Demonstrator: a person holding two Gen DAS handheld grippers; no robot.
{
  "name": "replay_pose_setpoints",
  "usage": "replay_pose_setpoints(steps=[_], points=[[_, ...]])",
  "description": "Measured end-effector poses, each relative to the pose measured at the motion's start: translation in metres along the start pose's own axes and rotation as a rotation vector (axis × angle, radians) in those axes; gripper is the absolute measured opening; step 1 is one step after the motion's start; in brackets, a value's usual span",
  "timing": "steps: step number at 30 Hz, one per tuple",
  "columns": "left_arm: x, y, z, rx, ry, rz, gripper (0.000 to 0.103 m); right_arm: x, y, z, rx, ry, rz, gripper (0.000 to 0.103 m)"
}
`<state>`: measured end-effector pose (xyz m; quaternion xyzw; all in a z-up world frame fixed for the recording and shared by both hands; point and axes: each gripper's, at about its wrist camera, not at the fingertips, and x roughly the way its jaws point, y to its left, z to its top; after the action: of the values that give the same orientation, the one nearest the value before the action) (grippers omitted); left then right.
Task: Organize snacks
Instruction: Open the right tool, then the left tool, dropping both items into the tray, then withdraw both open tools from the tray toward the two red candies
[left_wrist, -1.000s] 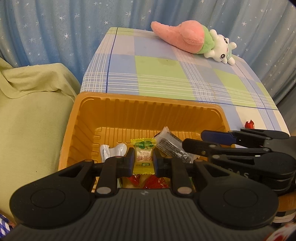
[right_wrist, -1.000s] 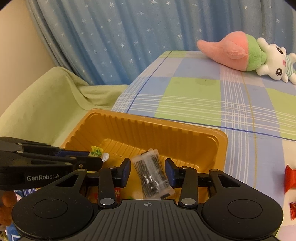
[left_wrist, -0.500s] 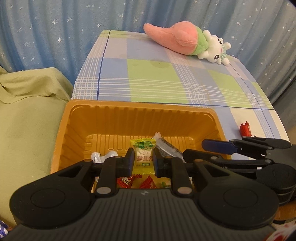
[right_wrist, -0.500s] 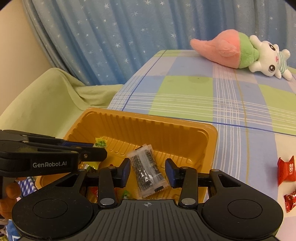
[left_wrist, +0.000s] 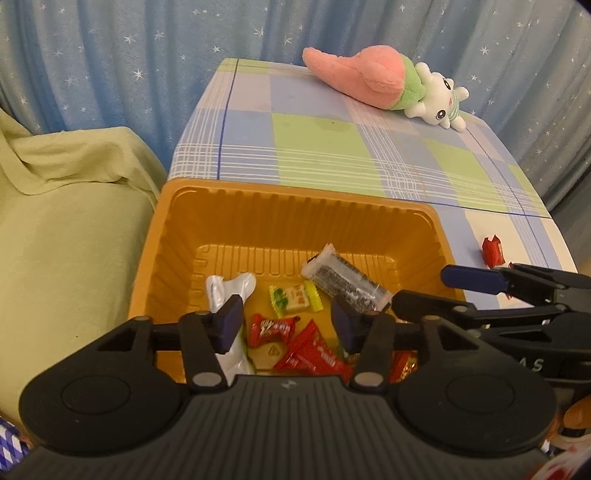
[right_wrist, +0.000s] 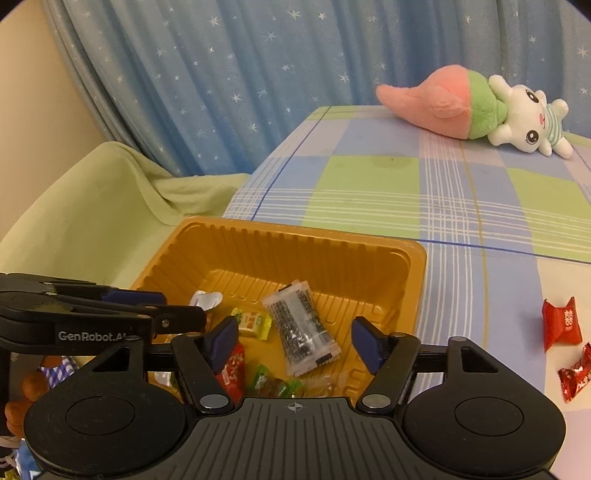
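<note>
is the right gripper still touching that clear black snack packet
Apart: the right wrist view shows the right gripper opening, bare tray between its pads and the packet.

Left gripper (left_wrist: 287, 322) opening, empty, above snacks (left_wrist: 291, 297); orange tray (left_wrist: 295, 206)

Orange tray (left_wrist: 439, 236) w/ open top, snacks crowd its floor, checked tablecloth (left_wrist: 325, 147) behind mostly free, plush (left_wrist: 384, 85) at far edge

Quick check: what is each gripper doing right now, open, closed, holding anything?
Left gripper: jaws opening, nothing held; the yellow-green candy lies in the orange tray.
Right gripper: jaws opening, nothing held; the clear dark snack packet lies in the tray.
</note>
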<state>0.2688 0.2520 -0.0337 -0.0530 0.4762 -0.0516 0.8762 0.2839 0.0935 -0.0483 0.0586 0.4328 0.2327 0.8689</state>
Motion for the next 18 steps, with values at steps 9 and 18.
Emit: replay_pose_setpoints(steps=[9,18], points=[[-0.030,-0.004,-0.015,0.006,-0.033,0.013,0.071,-0.029,0.006,-0.012,0.001,-0.028,-0.018,0.079],[-0.050,-0.014,-0.030,0.011,-0.054,0.013,0.077,-0.054,0.002,-0.029,0.029,-0.036,-0.050,0.080]])
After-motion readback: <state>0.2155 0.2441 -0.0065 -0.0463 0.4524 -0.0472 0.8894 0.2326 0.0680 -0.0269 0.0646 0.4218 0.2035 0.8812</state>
